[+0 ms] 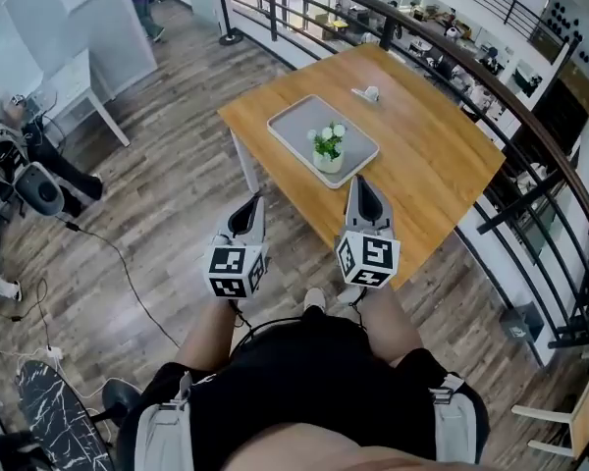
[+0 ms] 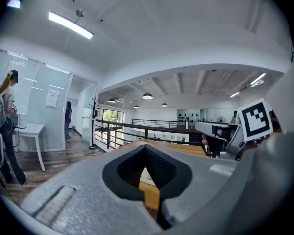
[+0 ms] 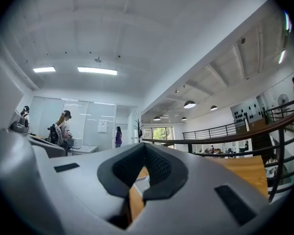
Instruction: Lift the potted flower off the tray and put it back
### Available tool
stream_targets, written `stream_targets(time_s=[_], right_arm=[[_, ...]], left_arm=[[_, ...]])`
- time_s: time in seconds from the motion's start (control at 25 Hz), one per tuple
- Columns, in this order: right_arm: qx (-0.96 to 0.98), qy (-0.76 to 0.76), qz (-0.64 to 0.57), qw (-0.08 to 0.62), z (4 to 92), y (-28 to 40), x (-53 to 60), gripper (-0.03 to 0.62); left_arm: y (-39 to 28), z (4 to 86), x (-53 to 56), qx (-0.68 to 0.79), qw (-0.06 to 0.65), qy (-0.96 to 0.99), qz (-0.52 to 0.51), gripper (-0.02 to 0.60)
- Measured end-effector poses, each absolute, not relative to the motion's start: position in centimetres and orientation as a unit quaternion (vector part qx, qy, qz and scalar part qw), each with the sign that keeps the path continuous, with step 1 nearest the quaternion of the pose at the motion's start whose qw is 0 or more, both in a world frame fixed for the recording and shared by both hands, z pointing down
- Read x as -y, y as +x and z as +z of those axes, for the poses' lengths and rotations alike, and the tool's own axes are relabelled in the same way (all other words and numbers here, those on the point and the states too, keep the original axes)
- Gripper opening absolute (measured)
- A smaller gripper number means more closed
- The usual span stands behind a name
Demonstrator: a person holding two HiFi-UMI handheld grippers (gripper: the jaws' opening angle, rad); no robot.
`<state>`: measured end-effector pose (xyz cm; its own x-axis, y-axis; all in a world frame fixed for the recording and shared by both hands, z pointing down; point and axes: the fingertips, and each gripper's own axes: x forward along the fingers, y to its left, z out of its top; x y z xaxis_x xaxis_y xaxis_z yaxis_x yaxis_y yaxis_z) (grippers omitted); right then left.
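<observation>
In the head view a small white pot with green leaves and white flowers [image 1: 328,151] stands upright on a grey tray [image 1: 299,121] on a wooden table [image 1: 432,155]. My right gripper [image 1: 359,181] hovers over the table's near edge, just short of the tray's near corner; its jaws meet with nothing between them. My left gripper [image 1: 257,200] is over the floor beside the table's near left edge, jaws also together and empty. Both grippers point level toward the table. In the left gripper view [image 2: 146,146] and the right gripper view [image 3: 146,145] the jaws meet at the tip.
A small white object [image 1: 369,93] lies on the table beyond the tray. A dark curved railing [image 1: 530,135] runs behind and to the right of the table. A white table [image 1: 79,86], seated people's gear and cables [image 1: 108,253] are at the left.
</observation>
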<state>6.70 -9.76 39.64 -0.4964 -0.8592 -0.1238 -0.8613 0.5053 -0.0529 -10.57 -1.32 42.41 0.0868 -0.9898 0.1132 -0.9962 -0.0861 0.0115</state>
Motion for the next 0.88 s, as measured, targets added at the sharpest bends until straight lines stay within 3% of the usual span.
stream_targets(time_s=[0.44, 0.88], right_arm=[[-0.859, -0.508, 0.009, 0.065, 38.5, 6.6, 25.0, -0.003], [-0.832, -0.55, -0.005, 0.072, 39.7, 4.6, 30.7, 0.0]], left_arm=[[-10.9, 41.4, 16.3, 0.674, 0.051, 0.736, 0.037, 0.015], [-14.6, 42.2, 22.9, 0.651, 0.053, 0.756, 0.053, 0.014]])
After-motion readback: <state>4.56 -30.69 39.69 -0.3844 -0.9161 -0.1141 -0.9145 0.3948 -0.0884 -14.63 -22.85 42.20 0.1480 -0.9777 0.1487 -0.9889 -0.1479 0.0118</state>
